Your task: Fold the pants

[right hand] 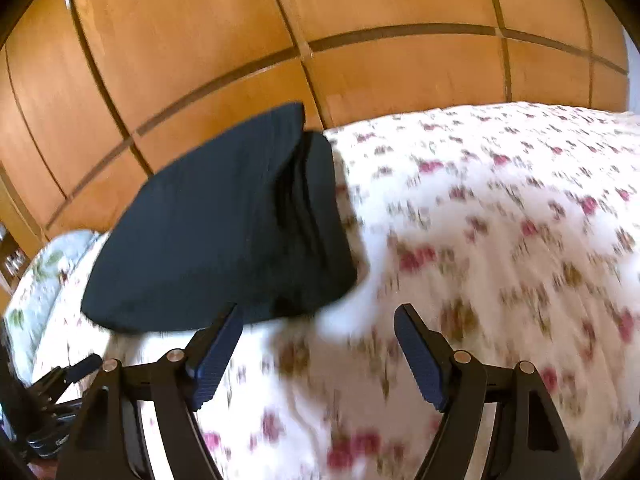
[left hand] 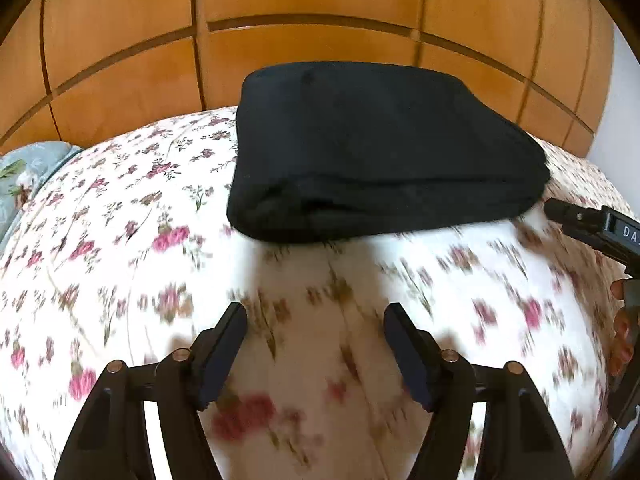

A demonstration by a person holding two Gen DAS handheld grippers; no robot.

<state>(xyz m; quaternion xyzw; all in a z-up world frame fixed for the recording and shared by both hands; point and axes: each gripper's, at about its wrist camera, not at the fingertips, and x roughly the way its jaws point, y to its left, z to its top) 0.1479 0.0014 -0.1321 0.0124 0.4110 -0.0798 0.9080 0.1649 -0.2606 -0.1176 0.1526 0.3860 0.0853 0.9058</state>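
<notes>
pants (left hand: 380, 140): plain black
bedspread (left hand: 120, 240): white with pink roses
wardrobe (left hand: 320, 0): orange-brown wood
pillow (left hand: 24, 176): grey-blue floral

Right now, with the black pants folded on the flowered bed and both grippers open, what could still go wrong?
1. The folded pants lie near the far edge of the bed, next to the wooden wardrobe; a nudge might push them off.
2. The stacked layers show loose at one end; a touch from the open right gripper could undo the fold.
3. The left gripper is also open and empty, so nothing holds the stack.

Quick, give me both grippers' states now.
Left gripper: open, empty, short of the folded black pants.
Right gripper: open, empty.
</notes>
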